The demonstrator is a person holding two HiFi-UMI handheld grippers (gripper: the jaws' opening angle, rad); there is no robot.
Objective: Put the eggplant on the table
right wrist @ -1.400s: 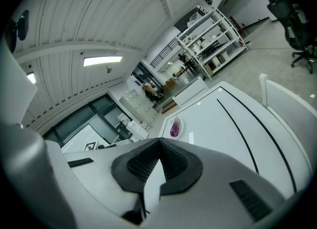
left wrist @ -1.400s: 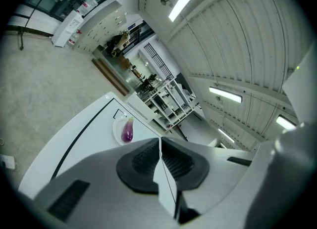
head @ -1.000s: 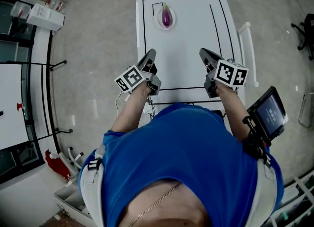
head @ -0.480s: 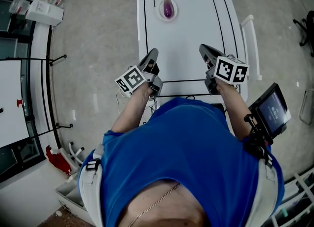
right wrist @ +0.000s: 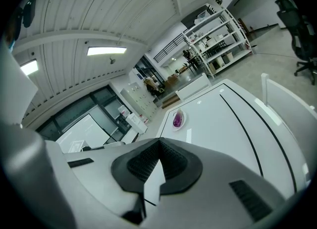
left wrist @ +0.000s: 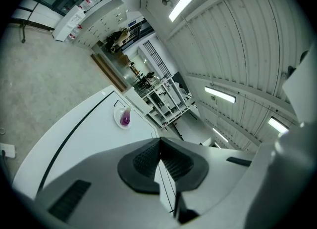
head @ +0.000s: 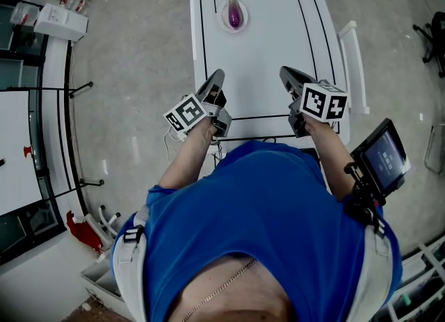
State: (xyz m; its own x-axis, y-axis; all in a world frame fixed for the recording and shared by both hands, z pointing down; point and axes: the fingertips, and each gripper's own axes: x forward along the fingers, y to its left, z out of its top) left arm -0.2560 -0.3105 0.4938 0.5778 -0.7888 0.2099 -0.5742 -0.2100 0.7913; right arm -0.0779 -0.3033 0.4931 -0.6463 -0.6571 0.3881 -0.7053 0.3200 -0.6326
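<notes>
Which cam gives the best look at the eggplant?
Head view: the eggplant is seen from above, whole, on its plate. Both gripper views show it small and distant at the table's far end.

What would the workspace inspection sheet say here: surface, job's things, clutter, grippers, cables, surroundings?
Surface: white table, black outline marked on it.
Job's things: purple eggplant on a small white plate, far left corner.
Clutter: nothing seen.
Grippers: left hand-held gripper and right hand-held gripper over the table's near end, both shut, empty.
Cables: thin cable hanging below the left wrist.
Surroundings: grey floor, screen device at the person's right, office chair beyond.
</notes>
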